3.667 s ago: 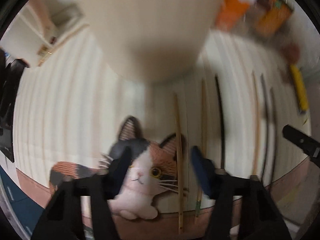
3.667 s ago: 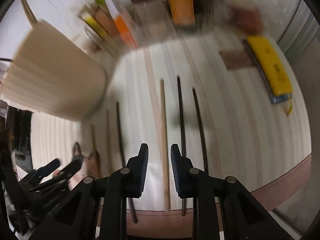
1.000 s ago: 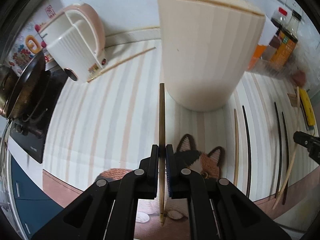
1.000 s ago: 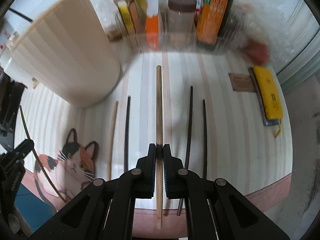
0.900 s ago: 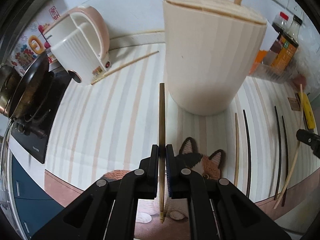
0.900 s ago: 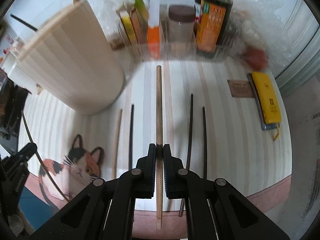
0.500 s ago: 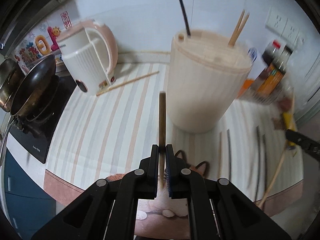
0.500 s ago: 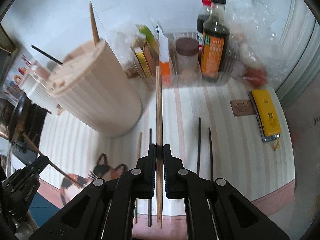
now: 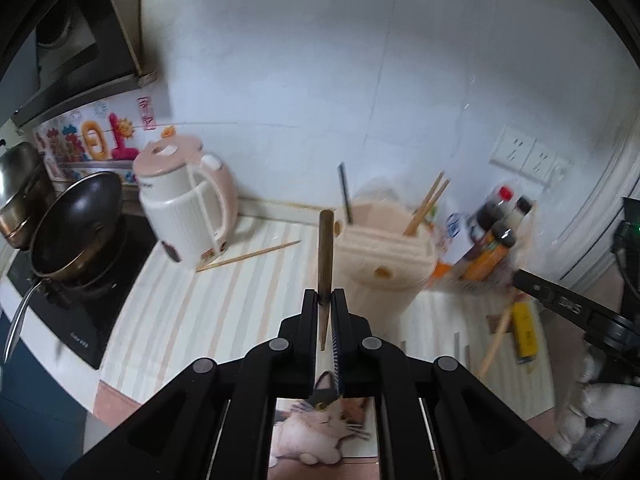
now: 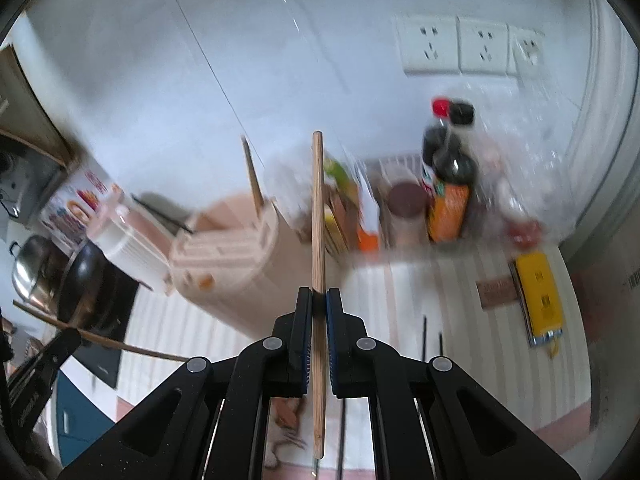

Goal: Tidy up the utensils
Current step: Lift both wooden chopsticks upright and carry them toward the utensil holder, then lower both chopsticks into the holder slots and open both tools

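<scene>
My left gripper [image 9: 327,300] is shut on a wooden chopstick [image 9: 325,256] and holds it high above the counter, in front of the beige utensil holder [image 9: 384,268]. My right gripper [image 10: 318,300] is shut on a lighter wooden chopstick [image 10: 318,216], also raised, with the holder [image 10: 236,256] to its lower left. The holder has a black chopstick [image 9: 344,196] and wooden ones [image 9: 426,204] standing in it. Black chopsticks [image 10: 432,340] lie on the striped counter. The right gripper shows at the right of the left wrist view [image 9: 520,280].
A pink kettle [image 9: 184,208] stands left of the holder with a loose chopstick [image 9: 248,256] beside it. A black wok [image 9: 76,232] sits on the hob. Sauce bottles [image 10: 448,176] and jars stand at the back. A yellow object [image 10: 538,292] lies right. A cat mat [image 9: 316,428] is below.
Both grippers closed on chopsticks lying on the counter, then lifted them. Over the last second both rose well above the counter and tilted up, so the holder's top now shows.
</scene>
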The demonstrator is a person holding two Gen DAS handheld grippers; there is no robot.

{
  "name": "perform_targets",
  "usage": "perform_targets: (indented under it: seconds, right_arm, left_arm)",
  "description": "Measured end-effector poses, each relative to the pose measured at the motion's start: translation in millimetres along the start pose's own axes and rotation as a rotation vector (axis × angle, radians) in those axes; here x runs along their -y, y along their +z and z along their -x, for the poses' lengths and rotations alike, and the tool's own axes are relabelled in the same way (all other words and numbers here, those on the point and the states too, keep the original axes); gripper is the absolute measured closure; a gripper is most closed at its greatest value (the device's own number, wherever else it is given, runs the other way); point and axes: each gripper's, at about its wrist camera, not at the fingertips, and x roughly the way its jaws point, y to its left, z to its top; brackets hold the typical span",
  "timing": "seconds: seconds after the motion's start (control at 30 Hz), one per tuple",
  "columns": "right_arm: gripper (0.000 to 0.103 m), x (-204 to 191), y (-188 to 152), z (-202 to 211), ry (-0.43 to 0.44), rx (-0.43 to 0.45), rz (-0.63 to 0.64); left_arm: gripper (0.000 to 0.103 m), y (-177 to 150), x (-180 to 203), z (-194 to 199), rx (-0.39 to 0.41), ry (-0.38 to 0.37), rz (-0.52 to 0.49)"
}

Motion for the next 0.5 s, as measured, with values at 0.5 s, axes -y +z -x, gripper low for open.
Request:
perform_targets:
  seconds: [0.5]
  right_arm:
    - [0.096,-42,95,18,0.104,0.116,-0.005]
  left_arm:
    - [0.099,79,17,51,0.114,-0.127,0.006]
